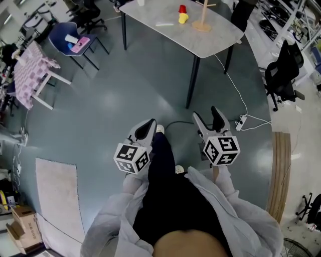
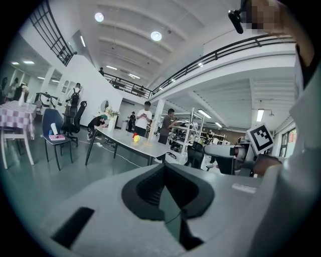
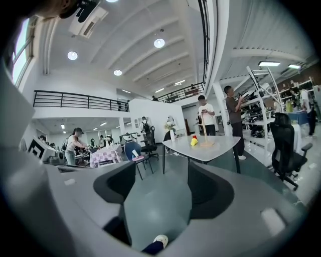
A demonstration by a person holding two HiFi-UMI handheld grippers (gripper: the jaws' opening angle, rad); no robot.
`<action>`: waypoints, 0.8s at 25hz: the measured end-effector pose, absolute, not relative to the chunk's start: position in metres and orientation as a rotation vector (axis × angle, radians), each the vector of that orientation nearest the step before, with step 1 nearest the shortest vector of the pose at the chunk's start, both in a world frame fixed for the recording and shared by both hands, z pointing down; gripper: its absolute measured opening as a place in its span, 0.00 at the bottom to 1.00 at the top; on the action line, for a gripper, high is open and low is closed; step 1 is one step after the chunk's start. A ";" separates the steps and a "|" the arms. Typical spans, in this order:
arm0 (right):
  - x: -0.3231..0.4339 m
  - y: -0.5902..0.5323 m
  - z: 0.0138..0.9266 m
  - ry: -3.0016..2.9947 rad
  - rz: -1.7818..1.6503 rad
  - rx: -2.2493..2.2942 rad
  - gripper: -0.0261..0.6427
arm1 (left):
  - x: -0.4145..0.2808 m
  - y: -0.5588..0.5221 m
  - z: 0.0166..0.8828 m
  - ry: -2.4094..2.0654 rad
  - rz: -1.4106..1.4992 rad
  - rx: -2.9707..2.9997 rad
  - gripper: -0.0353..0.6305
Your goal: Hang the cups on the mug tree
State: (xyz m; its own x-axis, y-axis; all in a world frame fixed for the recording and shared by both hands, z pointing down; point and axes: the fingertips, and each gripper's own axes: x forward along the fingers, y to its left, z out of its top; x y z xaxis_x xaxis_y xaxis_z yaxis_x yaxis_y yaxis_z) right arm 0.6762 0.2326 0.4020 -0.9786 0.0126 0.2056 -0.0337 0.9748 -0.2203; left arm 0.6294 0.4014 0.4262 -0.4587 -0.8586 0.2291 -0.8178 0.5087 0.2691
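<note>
Mug tree (image 1: 202,23) top cut off, cups (image 1: 183,18) distant, small

**Two cups beside the mug tree**

A red cup (image 1: 182,8) and a yellow cup (image 1: 183,18) sit close together on the grey worktop (image 1: 165,31). Just to their right in the head view stands the wooden mug tree (image 1: 202,26), a slim pole on a round base

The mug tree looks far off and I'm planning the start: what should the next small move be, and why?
Probably a step forward toward the table. The red cup, yellow cup and mug tree all stand on it, well beyond reach; the left gripper is shut and the right gripper open, both empty.
</note>
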 end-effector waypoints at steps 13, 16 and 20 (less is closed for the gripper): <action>0.516 0.186 0.392 -2.915 0.346 0.088 0.52 | 0.461 0.369 0.413 -2.444 -0.159 1.387 0.05; 0.476 0.184 0.389 -2.908 0.341 0.080 0.52 | 0.421 0.366 0.409 -2.441 -0.180 1.387 0.05; 0.428 0.180 0.387 -2.901 0.337 0.081 0.52 | 0.372 0.362 0.409 -2.426 -0.189 1.391 0.05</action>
